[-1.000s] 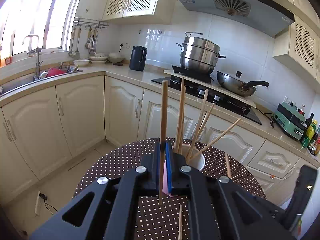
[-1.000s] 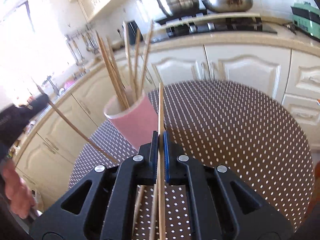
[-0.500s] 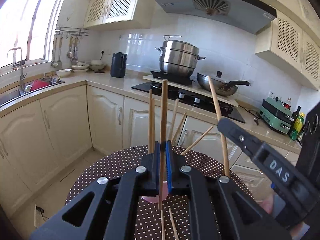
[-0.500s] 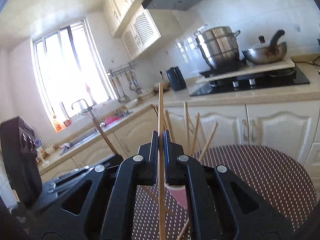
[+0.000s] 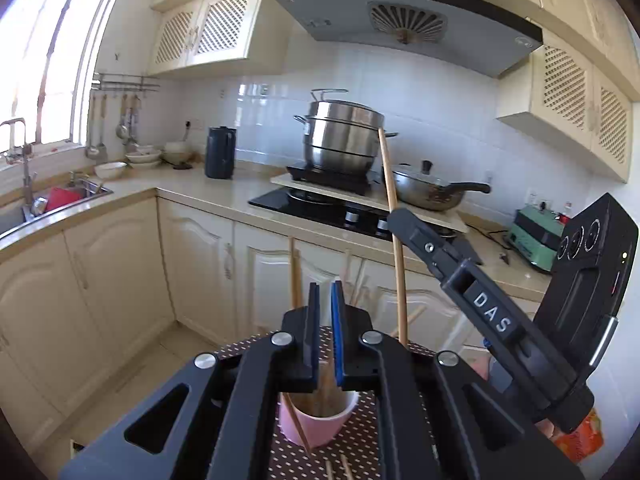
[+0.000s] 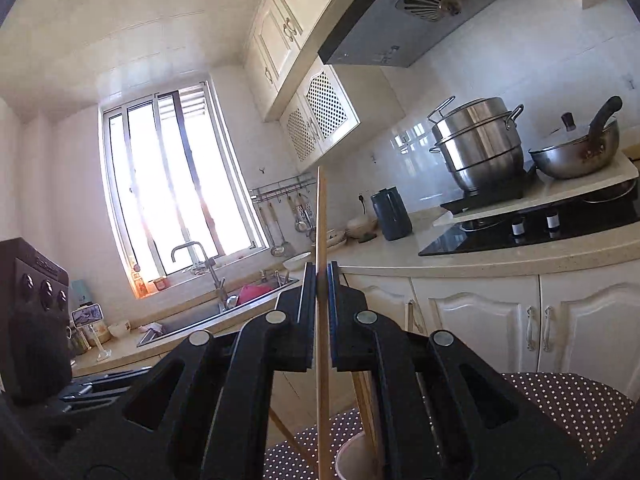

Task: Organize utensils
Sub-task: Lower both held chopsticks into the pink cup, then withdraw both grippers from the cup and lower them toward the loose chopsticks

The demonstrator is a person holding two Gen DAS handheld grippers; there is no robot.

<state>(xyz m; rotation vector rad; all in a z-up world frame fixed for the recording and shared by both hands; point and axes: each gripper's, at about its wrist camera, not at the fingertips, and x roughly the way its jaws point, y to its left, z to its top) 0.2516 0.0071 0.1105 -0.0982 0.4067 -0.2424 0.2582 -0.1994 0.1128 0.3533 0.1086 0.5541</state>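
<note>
A pink cup [image 5: 316, 428] holding several wooden chopsticks [image 5: 295, 280] stands on the dotted table [image 5: 360, 448], right under my left gripper [image 5: 325, 312]. Its jaws are nearly together and no stick rises above them. A tan stick shows low in the slit, and I cannot tell whether the pads press on it. My right gripper [image 5: 396, 216] comes in from the right, shut on one upright chopstick [image 5: 394, 208] whose lower end hangs beside the cup. In the right wrist view the right gripper [image 6: 322, 276] clamps that chopstick [image 6: 320, 220] above the cup [image 6: 352, 460].
Loose chopsticks [image 5: 340, 468] lie on the table near the cup. Behind the table run cream cabinets [image 5: 120, 280] and a counter with a hob, steel pot [image 5: 340, 140], pan [image 5: 432, 192], dark kettle [image 5: 220, 152] and sink [image 5: 60, 200]. The left device's body [image 6: 36, 312] fills the left edge.
Both grippers rose and tipped upward. The chopstick that stood above my left fingertips is gone from there. The right gripper, still gripping its stick, moved in closer over the cup.
</note>
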